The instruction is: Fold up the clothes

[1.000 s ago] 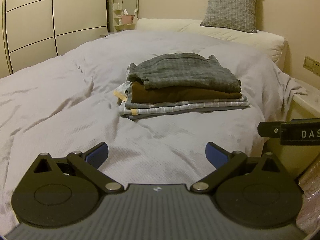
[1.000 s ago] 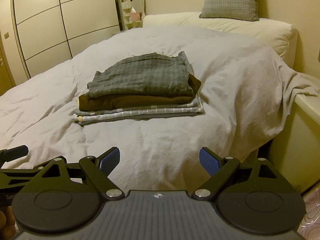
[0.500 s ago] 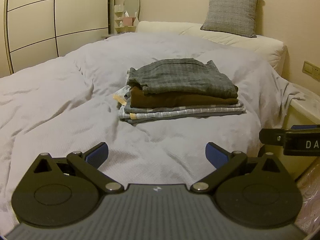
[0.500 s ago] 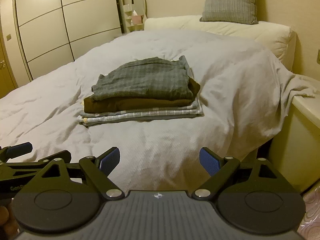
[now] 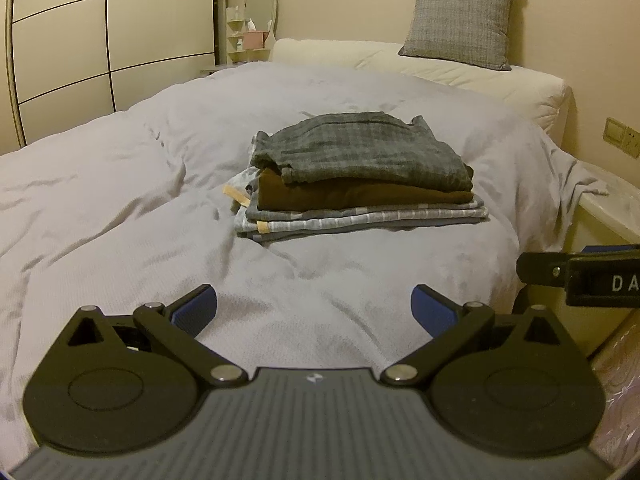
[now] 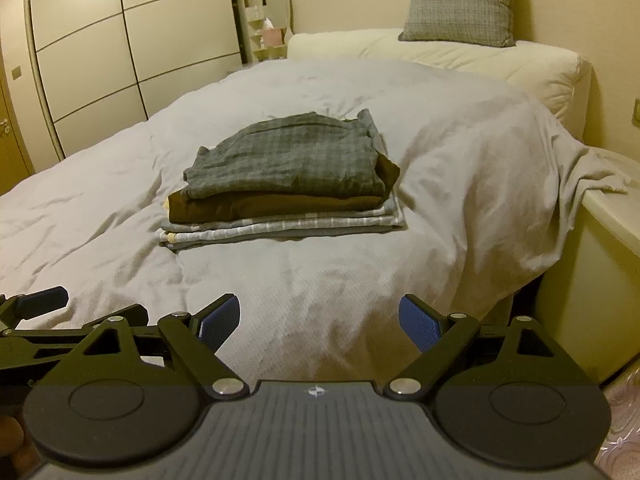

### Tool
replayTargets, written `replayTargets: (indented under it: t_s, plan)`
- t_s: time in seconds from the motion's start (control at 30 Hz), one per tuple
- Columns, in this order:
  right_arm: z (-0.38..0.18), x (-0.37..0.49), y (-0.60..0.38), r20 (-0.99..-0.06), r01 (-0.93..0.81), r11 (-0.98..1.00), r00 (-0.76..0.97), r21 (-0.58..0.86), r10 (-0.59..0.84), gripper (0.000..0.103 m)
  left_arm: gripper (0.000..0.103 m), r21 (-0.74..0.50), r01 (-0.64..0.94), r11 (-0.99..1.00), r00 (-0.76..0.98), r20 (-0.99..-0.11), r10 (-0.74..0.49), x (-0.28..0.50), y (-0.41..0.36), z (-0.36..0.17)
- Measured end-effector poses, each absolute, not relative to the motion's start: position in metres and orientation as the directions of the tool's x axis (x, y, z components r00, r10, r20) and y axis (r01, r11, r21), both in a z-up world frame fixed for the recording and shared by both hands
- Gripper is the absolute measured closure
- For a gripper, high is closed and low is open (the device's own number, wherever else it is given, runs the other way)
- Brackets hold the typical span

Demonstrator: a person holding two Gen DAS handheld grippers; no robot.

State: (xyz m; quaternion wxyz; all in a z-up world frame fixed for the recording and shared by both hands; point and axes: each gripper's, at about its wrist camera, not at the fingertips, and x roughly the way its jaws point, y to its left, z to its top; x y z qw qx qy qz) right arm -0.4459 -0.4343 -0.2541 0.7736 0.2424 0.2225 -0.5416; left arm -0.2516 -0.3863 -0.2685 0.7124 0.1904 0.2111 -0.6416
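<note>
On my far left stands the wardrobe (image 5: 108, 40), then the wide grey duvet (image 5: 100, 200) spreading across the bed. My left gripper (image 5: 314, 308) hangs over its near edge with the jaws spread wide and nothing between them. Ahead, near the middle of the bed, sits the stack of folded clothes (image 5: 360, 184): a grey checked garment (image 5: 360, 152) on top, a brown one (image 5: 360, 196) beneath, striped pieces (image 5: 368, 216) at the bottom. I judge it all soft, light and limp; lifted by one corner it would sag and unfold, so I would grip a folded edge at both ends. My right gripper (image 6: 320, 320) is likewise wide open and empty, short of the stack. Furthest right, a grey cushion (image 6: 458, 0) leans against the wall.
</note>
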Motion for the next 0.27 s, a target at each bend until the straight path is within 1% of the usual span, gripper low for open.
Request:
replayTargets:
  t_s: [0.27]
  plan:
    - [-0.2551,-0.4450,-0.4332,-0.611,0.946,0.296,0.314,0.134,-0.727,0.014,0.001,-0.005,0.995,0.104,0.085,-0.544,-0.835,-0.2507,-0.3847,-0.2710]
